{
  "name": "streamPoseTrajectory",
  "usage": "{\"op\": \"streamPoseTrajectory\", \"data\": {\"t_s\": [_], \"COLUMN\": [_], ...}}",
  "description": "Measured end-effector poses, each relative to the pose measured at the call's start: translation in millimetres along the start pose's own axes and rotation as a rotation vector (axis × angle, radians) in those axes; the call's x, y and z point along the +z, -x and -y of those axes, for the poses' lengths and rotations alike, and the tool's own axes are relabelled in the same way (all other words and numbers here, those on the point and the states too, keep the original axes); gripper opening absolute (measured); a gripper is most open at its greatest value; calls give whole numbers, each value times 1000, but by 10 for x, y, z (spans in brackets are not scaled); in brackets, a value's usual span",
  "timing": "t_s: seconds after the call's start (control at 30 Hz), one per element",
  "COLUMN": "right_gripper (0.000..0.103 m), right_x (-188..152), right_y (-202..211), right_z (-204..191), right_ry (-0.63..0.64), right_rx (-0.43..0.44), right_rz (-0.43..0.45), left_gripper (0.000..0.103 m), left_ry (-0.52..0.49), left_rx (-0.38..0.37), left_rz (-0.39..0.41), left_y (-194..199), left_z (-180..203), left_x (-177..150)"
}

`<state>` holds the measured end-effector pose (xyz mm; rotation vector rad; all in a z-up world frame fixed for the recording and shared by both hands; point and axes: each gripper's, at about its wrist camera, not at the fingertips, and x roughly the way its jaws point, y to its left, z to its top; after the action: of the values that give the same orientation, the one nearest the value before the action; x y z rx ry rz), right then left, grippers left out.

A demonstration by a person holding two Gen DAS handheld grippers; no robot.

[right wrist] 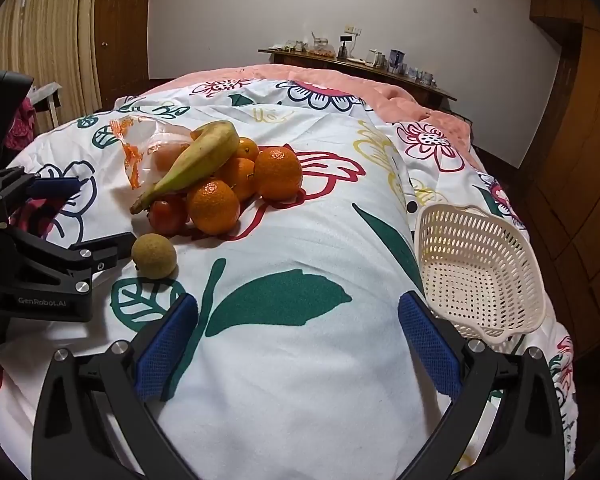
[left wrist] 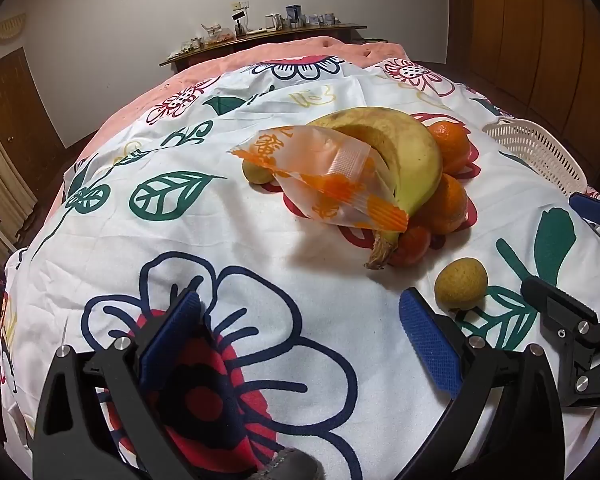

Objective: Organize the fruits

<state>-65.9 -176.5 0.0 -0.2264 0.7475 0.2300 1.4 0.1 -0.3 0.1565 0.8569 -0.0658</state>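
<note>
A curved yellow-green banana [right wrist: 202, 158] lies across a heap of glossy orange mandarins [right wrist: 214, 208] and a small red tomato [right wrist: 168, 216] on the white flower-printed bedsheet [right wrist: 300, 360], with a crinkled orange-and-clear plastic wrapper [left wrist: 324, 176] draped on it. A rough tan round fruit [right wrist: 154, 256] sits alone, just beside the left gripper [left wrist: 300, 344]. Both it and the right gripper [right wrist: 298, 344] stand spread wide, empty, short of the heap. A cream perforated plastic basket [right wrist: 480, 276] lies tilted, touching the right gripper's blue-padded finger.

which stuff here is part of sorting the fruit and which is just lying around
For the job: banana, oranges, small red fruit, round brownish-green fruit, white basket.

Lying about: plastic wrapper, cluttered sideboard, floral bedcover.
</note>
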Motion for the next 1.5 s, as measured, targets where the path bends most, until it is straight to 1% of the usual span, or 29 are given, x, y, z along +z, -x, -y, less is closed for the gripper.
{"op": "streamPoseTrajectory", "data": {"t_s": [0.37, 0.5, 0.73, 1.03, 1.17, 1.3, 1.5], "right_gripper": [98, 98, 98, 98, 98, 98, 98], "right_x": [0, 14, 102, 186, 183, 158, 170], "right_y": [-2, -10, -48, -100, -92, -75, -73], "right_z": [-2, 10, 40, 13, 14, 12, -16], "right_ry": [-5, -13, -2, 4, 3, -1, 6], "right_rx": [1, 12, 43, 25, 23, 17, 1], "right_rz": [3, -13, -101, -186, -185, -160, -167], "left_gripper": [101, 101, 101, 101, 101, 101, 101], "left_ry": [-2, -2, -2, -2, -2, -2, -3], "left_rx": [1, 0, -2, 2, 2, 2, 4], "left_rz": [1, 2, 2, 4, 5, 6, 6], "left_y": [9, 7, -12, 11, 12, 13, 12], "left_z": [7, 5, 13, 6, 6, 6, 5], "left_x": [-7, -5, 13, -7, -8, -9, -8]}}
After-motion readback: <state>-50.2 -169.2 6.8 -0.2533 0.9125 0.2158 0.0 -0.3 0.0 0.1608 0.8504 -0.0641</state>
